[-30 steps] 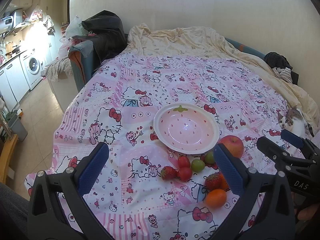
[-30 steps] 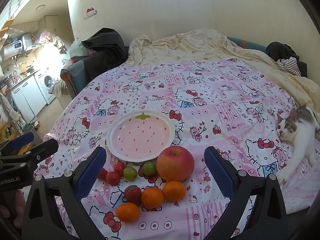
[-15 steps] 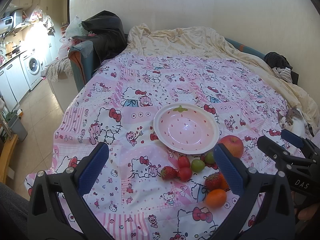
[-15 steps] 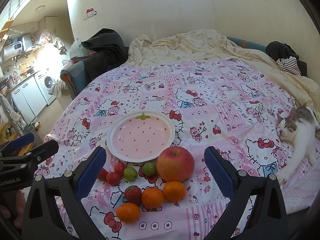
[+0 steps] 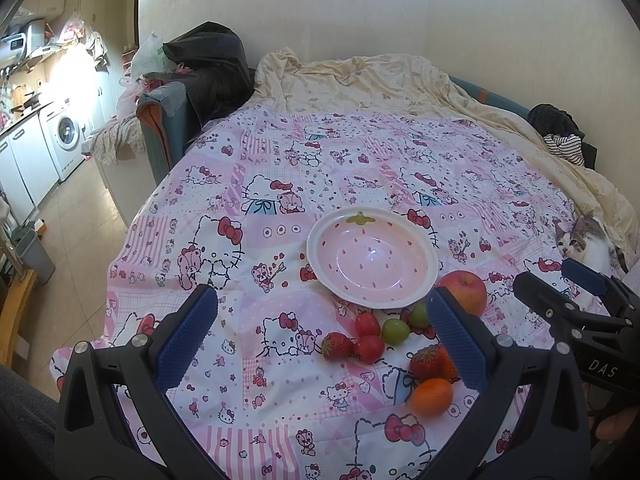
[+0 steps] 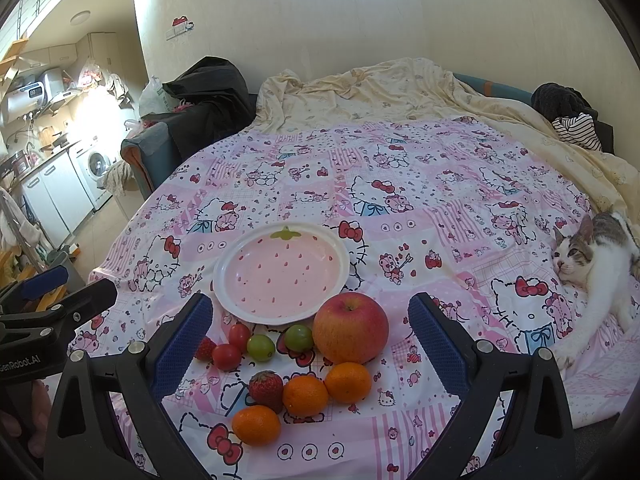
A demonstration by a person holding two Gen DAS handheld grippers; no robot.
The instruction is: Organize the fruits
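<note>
A pink strawberry-pattern plate (image 5: 372, 260) (image 6: 280, 274) lies empty on the pink quilt. In front of it lie a red apple (image 6: 350, 328) (image 5: 466, 290), three oranges (image 6: 305, 395), two strawberries (image 6: 266, 389) (image 5: 337, 346), two cherry tomatoes (image 6: 226, 356) (image 5: 367, 324) and two green grapes (image 6: 261, 347) (image 5: 395, 331). My left gripper (image 5: 320, 344) is open and empty, above the quilt left of the fruit. My right gripper (image 6: 308, 340) is open and empty, its jaws standing either side of the fruit pile.
A cat (image 6: 600, 268) (image 5: 584, 242) lies on the quilt at the right edge. A yellow sheet (image 5: 360, 84) covers the far end. Dark clothes (image 5: 208, 64) lie piled at the far left corner. The bed's left edge drops to a kitchen floor (image 5: 68, 232).
The cat has lifted and turned its head a little. Both grippers and the fruit are unmoved.
</note>
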